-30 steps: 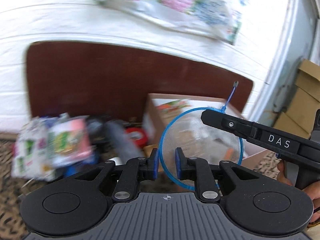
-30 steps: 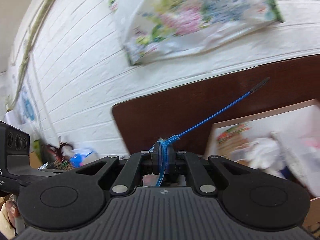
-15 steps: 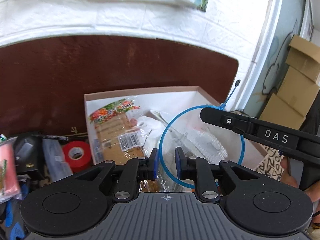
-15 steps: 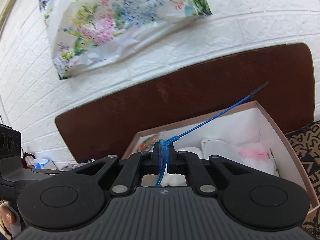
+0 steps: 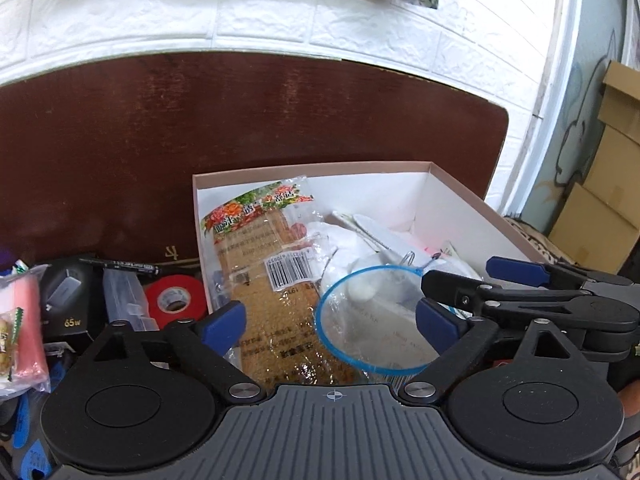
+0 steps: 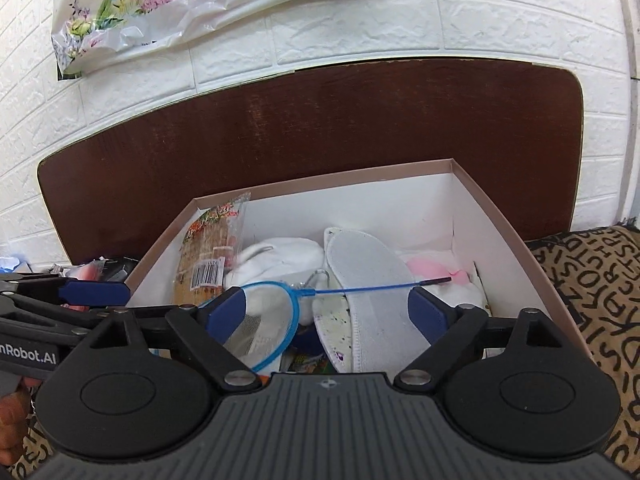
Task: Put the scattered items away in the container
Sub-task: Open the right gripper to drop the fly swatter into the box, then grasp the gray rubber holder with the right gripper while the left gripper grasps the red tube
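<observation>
Left wrist view: left gripper (image 5: 330, 320) jaws opening, wide apart, pads clear of the blue net (image 5: 374, 320), which lies in the box (image 5: 460, 188) on a snack bag (image 5: 276, 280). Right gripper (image 6: 326, 306) likewise opening, gripping nothing; the net's handle crosses an insole (image 6: 368, 280). Red tape (image 5: 174, 298) sits left of the box, before a brown board (image 6: 320, 128) and white brick wall (image 6: 440, 16).

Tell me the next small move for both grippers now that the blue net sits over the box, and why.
Probably draw both back out of the box. The blue net lies on the items inside, and the jaws of the left gripper and right gripper are opening with no pad pressing it. The red tape roll still waits outside.
</observation>
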Demonstrator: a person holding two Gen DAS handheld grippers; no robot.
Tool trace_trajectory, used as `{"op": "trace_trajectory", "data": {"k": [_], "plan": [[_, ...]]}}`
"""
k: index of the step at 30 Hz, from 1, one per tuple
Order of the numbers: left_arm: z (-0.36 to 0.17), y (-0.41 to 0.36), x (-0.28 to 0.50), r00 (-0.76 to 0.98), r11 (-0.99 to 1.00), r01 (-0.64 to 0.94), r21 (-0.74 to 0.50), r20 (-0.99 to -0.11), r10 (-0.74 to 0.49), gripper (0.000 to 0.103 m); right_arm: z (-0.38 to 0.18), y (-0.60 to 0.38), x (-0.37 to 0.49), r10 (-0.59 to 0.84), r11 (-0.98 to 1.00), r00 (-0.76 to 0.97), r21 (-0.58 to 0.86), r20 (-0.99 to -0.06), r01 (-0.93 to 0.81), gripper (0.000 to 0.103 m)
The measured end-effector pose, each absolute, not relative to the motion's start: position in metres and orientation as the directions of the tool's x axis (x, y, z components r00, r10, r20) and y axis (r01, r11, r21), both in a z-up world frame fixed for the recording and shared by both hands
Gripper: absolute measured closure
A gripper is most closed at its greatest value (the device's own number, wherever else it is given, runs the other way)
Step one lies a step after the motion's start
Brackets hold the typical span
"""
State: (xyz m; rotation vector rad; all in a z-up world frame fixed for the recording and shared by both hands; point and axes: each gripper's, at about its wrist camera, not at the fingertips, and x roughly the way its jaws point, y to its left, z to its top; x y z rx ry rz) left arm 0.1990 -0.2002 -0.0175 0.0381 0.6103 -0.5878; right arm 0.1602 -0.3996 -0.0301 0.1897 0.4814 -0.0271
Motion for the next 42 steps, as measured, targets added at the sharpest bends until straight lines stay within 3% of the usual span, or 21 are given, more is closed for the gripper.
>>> {"op": "trace_trajectory", "data": {"k": [20,29,38,42], "plan": [[0.002,-0.171,0.172,0.669,0.86,0.481,-0.169,-0.563,-0.484,0.0,-0.008,-0.383,0.131,0.02,0.963,0.901,0.249,-0.433,0.099,0.003],[0.006,-0.128,0.14,0.651,0.854,0.454,-0.254,-0.56,-0.512,0.0,0.009,-0.353,0.099,0.073,0.971,0.916,0.238,-0.394,0.024,0.002],[-0.02,-0.055,0.092,0.721,0.928,0.297,-0.223,-0.585,-0.371,0.0,-0.005,-0.278,0.059,0.178,0.984,0.908,0.074,-0.38,-0.162,0.001],[-0.038,-0.029,0.082,0.714,0.94,0.244,-0.238,-0.612,-0.34,0.0,-0.027,-0.237,0.047,0.228,0.966,0.881,-0.014,-0.414,-0.256,0.001]]}}
